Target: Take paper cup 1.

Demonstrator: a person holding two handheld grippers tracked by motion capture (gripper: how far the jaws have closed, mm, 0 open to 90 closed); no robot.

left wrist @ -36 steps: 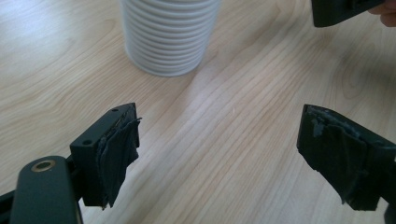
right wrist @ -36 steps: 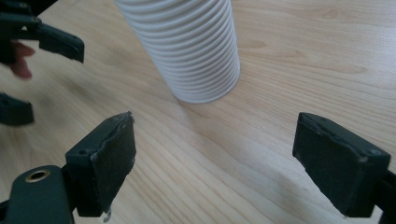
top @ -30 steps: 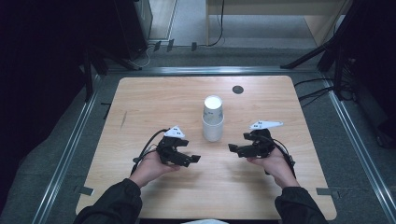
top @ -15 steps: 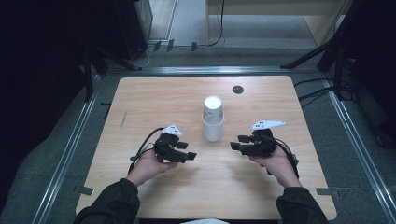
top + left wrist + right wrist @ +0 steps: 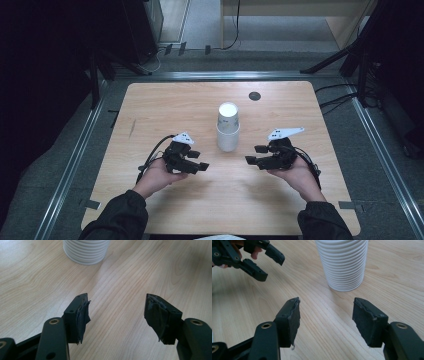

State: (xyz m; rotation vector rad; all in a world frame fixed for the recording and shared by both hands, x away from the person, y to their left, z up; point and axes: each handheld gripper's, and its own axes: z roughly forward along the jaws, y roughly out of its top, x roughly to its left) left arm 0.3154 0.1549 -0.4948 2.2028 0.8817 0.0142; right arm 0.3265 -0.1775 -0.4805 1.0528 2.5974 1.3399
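A stack of white ribbed paper cups [image 5: 227, 130] stands upright at the middle of the wooden table [image 5: 165, 105]. My left gripper [image 5: 201, 160] lies low over the table, left of and nearer than the stack, pointing right. Its jaws stand apart over bare wood [image 5: 117, 305], and the stack's base [image 5: 86, 252] is ahead and to the left. My right gripper [image 5: 253, 154] mirrors it on the other side, pointing left. Its jaws are also apart and hold nothing [image 5: 325, 307]. The cup stack [image 5: 342, 265] stands just ahead, and the left gripper [image 5: 271, 268] is farther off.
A small dark round hole [image 5: 255, 95] sits in the tabletop behind and right of the cups. Metal rails [image 5: 75, 165] run along the floor beside the table. Cables trail from both grippers over the person's hands.
Both hands have stayed almost in place. The jaws of both grippers look a little less wide apart than one second ago.
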